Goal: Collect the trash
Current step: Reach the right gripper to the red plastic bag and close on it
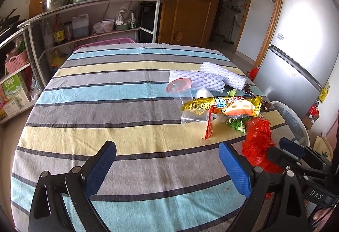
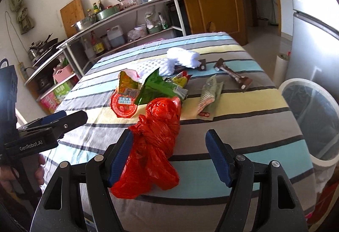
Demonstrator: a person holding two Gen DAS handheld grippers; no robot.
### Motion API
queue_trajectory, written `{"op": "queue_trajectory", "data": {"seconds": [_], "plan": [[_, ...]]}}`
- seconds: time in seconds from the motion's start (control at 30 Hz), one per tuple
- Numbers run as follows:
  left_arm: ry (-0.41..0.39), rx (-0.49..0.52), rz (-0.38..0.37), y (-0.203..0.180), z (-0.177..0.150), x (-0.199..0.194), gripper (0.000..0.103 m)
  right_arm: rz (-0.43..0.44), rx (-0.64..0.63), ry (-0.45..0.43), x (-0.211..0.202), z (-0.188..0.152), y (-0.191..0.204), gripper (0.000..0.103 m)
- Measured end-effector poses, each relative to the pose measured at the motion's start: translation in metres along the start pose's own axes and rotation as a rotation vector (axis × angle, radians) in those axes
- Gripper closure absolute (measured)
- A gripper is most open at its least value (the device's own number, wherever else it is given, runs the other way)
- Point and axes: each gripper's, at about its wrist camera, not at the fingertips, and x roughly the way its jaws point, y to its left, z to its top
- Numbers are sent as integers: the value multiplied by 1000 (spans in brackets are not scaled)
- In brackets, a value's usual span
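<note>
A knotted red plastic bag (image 2: 156,143) lies on the striped tablecloth (image 2: 243,134) between the fingers of my open right gripper (image 2: 170,156), its left side against the left finger; the right pad stands apart from it. Behind the bag sits a heap of trash: a green wrapper (image 2: 156,88), a red round lid (image 2: 124,104), a pale wrapper (image 2: 209,94), a brown wrapper (image 2: 233,75) and white foam netting (image 2: 169,62). My left gripper (image 1: 168,168) hovers open over bare cloth, left of the red bag (image 1: 258,141) and a yellow wrapper (image 1: 222,104).
A white round bin (image 2: 313,117) with a dark liner stands on the floor beside the table's right edge. A silver fridge (image 1: 296,45) is behind it. Metal shelves (image 1: 89,9) with bottles and pots line the left wall. A hand (image 2: 40,168) holds the left gripper (image 2: 70,118).
</note>
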Motion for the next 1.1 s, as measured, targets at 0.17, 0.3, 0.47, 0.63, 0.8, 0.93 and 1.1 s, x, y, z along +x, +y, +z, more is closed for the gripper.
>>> {"op": "queue_trajectory", "data": {"seconds": [0.17, 0.3, 0.47, 0.63, 0.8, 0.93, 1.1], "plan": [[35, -22, -51, 1, 7, 17, 5, 49, -22, 37, 12, 1, 6, 32], [40, -39, -30, 6, 14, 23, 5, 93, -6, 72, 20, 2, 6, 32], [40, -55, -29, 12, 21, 26, 5, 146, -4, 109, 27, 2, 6, 43], [57, -45, -41, 8, 26, 33, 5, 142, -12, 101, 21, 3, 4, 54], [84, 23, -67, -9, 30, 47, 5, 73, 30, 54, 6, 7, -13, 55], [114, 70, -61, -22, 34, 64, 5, 40, 56, 9, -11, 11, -25, 55], [131, 72, -72, -28, 37, 79, 12, 7, 65, -2, -19, 11, -31, 55]]}}
